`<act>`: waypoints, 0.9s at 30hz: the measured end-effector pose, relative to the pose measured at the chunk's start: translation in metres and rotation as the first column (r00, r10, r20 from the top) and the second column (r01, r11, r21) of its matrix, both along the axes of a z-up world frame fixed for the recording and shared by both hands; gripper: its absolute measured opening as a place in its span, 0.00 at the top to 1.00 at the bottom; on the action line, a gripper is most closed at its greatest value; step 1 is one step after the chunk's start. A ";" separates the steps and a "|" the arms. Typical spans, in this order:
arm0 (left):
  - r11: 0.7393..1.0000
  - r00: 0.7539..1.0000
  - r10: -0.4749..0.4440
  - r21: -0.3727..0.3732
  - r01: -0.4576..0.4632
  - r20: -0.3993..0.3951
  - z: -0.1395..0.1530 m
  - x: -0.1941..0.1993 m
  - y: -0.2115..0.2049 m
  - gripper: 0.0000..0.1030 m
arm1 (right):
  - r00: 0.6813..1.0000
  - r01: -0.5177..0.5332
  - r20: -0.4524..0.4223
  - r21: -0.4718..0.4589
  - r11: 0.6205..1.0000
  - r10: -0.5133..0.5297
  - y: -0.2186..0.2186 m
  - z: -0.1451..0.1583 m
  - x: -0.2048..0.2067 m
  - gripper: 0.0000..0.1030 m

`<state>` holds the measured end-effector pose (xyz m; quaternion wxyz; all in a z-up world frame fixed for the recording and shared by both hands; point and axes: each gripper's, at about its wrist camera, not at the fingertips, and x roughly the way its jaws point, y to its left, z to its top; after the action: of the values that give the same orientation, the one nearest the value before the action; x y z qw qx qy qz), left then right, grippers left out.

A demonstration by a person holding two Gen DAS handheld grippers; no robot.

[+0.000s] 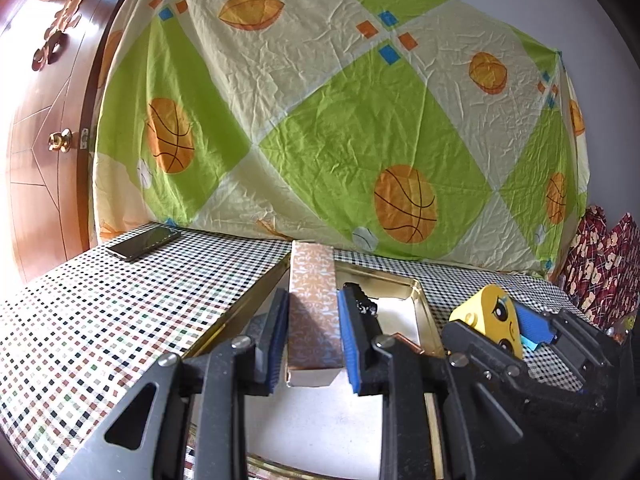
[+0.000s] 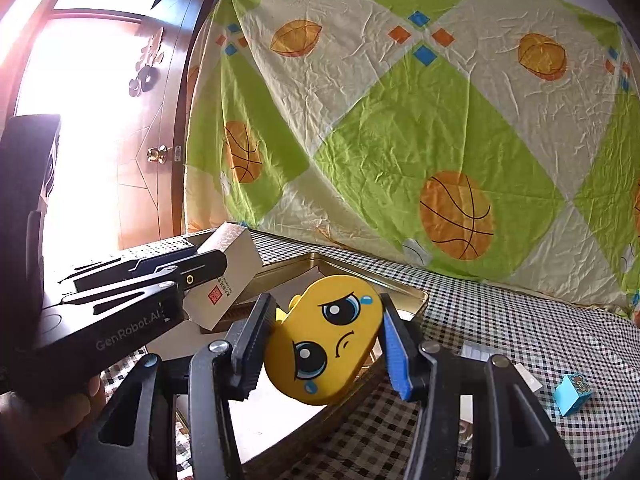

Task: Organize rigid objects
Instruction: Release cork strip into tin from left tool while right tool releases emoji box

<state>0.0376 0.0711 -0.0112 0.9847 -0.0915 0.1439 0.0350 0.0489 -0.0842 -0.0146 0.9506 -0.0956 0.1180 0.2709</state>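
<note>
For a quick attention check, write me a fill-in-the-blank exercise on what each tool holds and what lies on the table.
1. The left tool grips a long patterned ____.
2. The yellow toy in the right tool has a ____ face.
3. Both items hover over a gold metal ____.
4. The small block on the checked cloth is ____ in colour.

Missing words: box; crying; tin; blue

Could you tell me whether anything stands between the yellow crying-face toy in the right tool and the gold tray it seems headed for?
Nothing visible blocks it. The yellow toy hangs over the gold tray, whose pale floor below looks bare. The patterned box in the left tool hovers over the tray's left side, apart.
</note>
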 end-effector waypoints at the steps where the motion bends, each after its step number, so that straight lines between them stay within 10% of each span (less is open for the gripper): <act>1: 1.000 1.000 0.003 -0.002 -0.003 -0.002 0.000 0.001 0.002 0.77 | 1.000 -0.002 -0.007 -0.001 1.000 0.002 0.001 0.000 0.002 0.48; 27: 0.995 0.960 -0.099 -0.014 0.098 -0.261 -0.011 0.070 0.022 0.77 | 0.960 -0.032 -0.280 -0.041 0.999 0.019 0.026 -0.010 0.087 0.48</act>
<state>0.1072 0.0931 -0.0217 0.9576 -0.0793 0.2769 -0.0023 0.1355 -0.0578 -0.0250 0.9183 -0.0795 0.2560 0.2913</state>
